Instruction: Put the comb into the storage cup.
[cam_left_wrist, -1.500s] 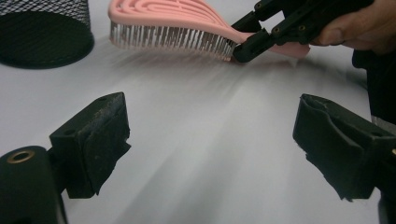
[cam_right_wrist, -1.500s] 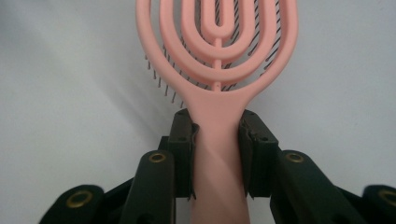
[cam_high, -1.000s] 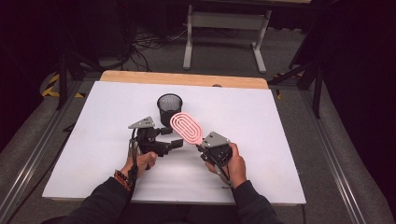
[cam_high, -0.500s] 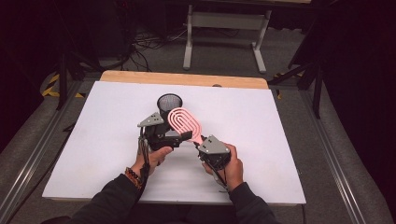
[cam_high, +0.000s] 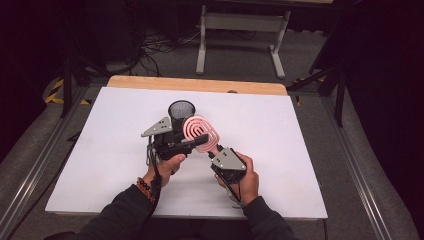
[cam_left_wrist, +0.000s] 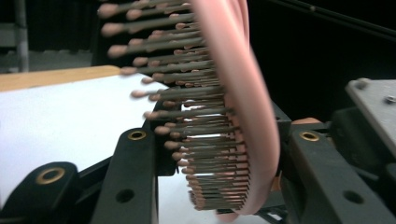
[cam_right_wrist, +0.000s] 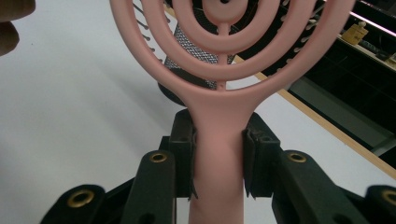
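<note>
Above the white tabletop (cam_high: 300, 150), a pink vented hairbrush (cam_high: 199, 133) was held near a black mesh cup (cam_high: 180, 109). The right gripper (cam_right_wrist: 218, 163) clamped its handle. The left gripper (cam_left_wrist: 219, 158) had just been closing, its jaws around the bristled head.

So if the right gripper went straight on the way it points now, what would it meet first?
Probably the black mesh cup, standing just beyond the pink brush that the right gripper holds by its handle; depth is uncertain.

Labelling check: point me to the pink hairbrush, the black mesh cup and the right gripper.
pink hairbrush (cam_high: 199, 133), high view, on the ringed head
black mesh cup (cam_high: 180, 109), high view, on its rim
right gripper (cam_right_wrist: 219, 161), right gripper view, midway between the fingertips, at the handle
</note>
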